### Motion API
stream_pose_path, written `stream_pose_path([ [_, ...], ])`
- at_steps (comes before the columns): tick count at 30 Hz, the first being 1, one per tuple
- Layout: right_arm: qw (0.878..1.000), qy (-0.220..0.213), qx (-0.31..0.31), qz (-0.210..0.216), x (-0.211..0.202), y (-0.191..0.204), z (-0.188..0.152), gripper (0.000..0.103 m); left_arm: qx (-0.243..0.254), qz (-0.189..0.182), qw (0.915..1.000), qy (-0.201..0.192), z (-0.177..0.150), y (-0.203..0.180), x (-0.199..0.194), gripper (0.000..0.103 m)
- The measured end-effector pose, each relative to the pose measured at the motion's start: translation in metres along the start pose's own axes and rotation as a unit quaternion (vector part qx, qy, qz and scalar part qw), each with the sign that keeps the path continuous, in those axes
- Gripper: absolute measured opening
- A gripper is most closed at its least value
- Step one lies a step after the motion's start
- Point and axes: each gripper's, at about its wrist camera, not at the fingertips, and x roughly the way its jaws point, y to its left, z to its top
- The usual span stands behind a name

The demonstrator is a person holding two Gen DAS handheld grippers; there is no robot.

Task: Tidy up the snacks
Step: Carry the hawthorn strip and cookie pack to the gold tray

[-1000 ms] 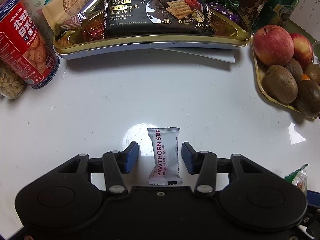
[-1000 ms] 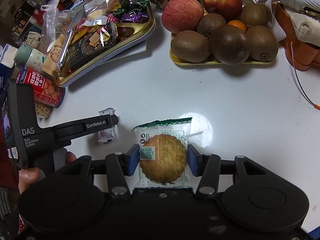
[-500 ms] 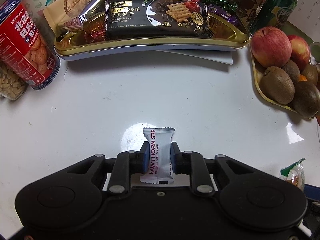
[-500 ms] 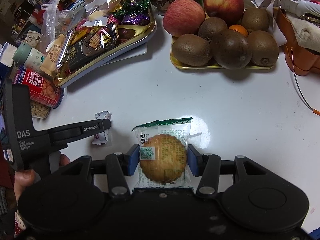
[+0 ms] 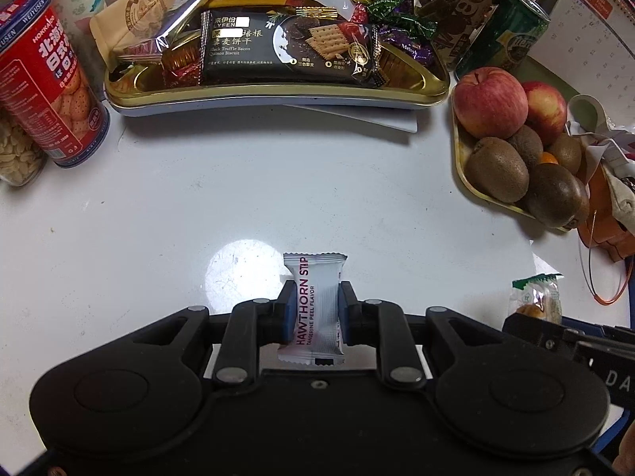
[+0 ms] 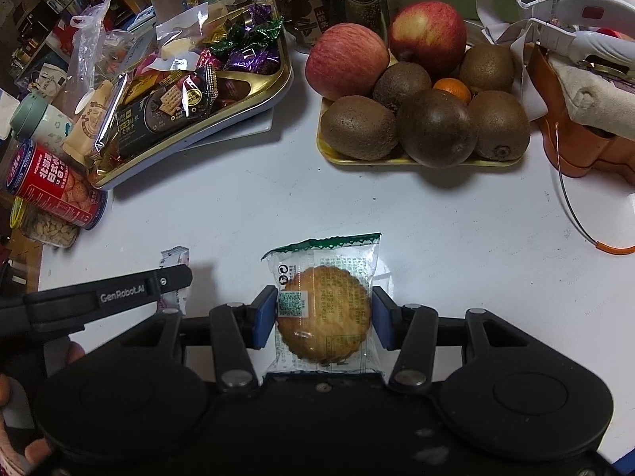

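My left gripper (image 5: 314, 309) is shut on a white hawthorn strip packet (image 5: 315, 301) with purple lettering, low over the white table. My right gripper (image 6: 323, 311) is shut on a clear-wrapped round biscuit (image 6: 323, 317) with a green top edge. The biscuit packet also shows at the right of the left wrist view (image 5: 535, 297). The hawthorn packet shows partly behind the left gripper's arm in the right wrist view (image 6: 174, 261). A gold snack tray (image 5: 278, 89) full of biscuits and candies stands at the back; it also shows in the right wrist view (image 6: 254, 91).
A yellow plate of apples and kiwis (image 5: 512, 146) stands at the right, also in the right wrist view (image 6: 416, 111). A red biscuit can (image 5: 51, 91) and a nut jar (image 5: 16, 154) stand at the left. A green can (image 5: 504, 35) and an orange holder (image 6: 575, 146) stand further back.
My left gripper has closed onto the hawthorn strip packet and drawn slightly back with it. My right gripper keeps its hold on the biscuit and has shifted a little.
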Motion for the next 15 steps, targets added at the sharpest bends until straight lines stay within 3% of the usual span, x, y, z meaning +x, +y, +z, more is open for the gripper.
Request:
stream_pose_path([
  [6, 1.0, -0.008, -0.009, -0.006, -0.013, 0.001, -0.01, 0.052, 0.011, -0.006, 0.9999, 0.003, -0.024, -0.005, -0.031, 0.028],
  [15, 0.998, -0.045, -0.041, -0.005, -0.06, 0.01, -0.044, 0.052, 0.044, 0.022, 0.9982, -0.035, -0.082, -0.02, -0.09, 0.028],
])
